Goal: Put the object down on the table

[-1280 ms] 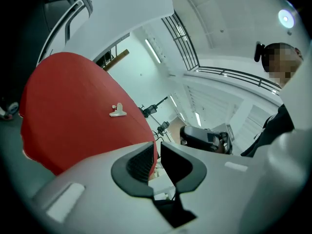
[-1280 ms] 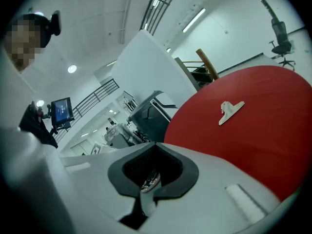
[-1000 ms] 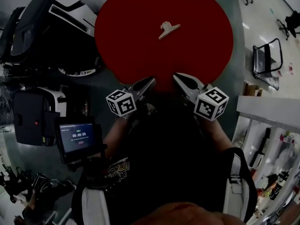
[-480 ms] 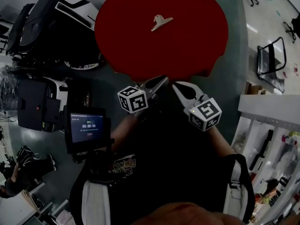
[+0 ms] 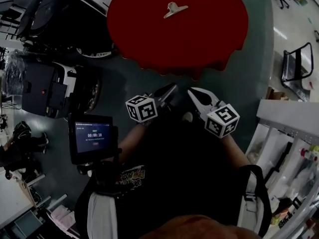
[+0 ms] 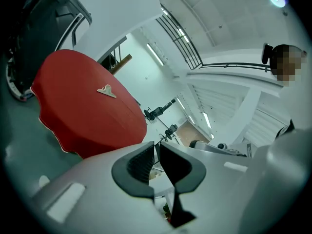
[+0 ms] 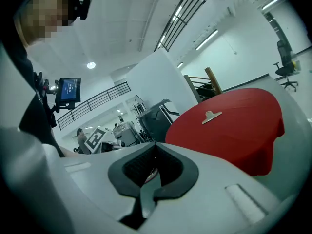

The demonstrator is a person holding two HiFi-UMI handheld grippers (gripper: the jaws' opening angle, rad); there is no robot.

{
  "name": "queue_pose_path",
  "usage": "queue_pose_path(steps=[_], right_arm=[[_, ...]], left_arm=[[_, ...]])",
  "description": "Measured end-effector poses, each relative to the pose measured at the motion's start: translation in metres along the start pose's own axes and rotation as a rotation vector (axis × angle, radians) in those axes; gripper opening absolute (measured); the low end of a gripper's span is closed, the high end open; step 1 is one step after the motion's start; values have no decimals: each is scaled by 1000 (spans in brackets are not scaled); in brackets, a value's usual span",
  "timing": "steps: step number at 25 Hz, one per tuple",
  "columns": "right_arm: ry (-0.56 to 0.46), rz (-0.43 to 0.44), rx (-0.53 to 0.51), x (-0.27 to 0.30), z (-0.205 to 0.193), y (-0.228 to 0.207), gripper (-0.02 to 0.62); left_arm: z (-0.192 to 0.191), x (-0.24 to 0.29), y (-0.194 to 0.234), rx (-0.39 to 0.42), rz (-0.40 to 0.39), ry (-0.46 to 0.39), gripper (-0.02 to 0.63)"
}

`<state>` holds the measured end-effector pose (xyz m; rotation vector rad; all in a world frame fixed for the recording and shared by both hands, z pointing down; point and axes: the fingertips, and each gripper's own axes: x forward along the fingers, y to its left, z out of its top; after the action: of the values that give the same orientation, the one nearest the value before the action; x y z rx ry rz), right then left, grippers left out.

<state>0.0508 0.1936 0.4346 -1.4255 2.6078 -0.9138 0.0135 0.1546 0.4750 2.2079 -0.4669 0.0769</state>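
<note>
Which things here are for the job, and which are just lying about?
For the job: the clip, the red table it lies on, the left gripper and right gripper, both shut and empty.
Just about: the screen, the office chair.

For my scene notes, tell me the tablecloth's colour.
The tablecloth is plain dark red, seen best in the head view.

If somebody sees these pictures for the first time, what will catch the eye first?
First comes the round red table at the top of the head view, with one pale clip lying on it. Then, near the middle, the left gripper and right gripper with black-and-white marker cubes, both empty and short of the table. A small lit screen glows at lower left.
</note>
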Motion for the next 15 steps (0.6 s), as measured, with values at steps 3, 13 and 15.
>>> queue_pose_path(steps=[3,13,15], right_arm=[[-8,-5,14,-1,4,-7,3],[-42,-42,7,-19,14,-9,3],[-52,-51,10,-21,13,-9,2]], left_arm=[[4,-1,2,-8,13,-20,38],[4,14,-23,76,-49,17,38],[2,14,-22,69,-55,22,38]])
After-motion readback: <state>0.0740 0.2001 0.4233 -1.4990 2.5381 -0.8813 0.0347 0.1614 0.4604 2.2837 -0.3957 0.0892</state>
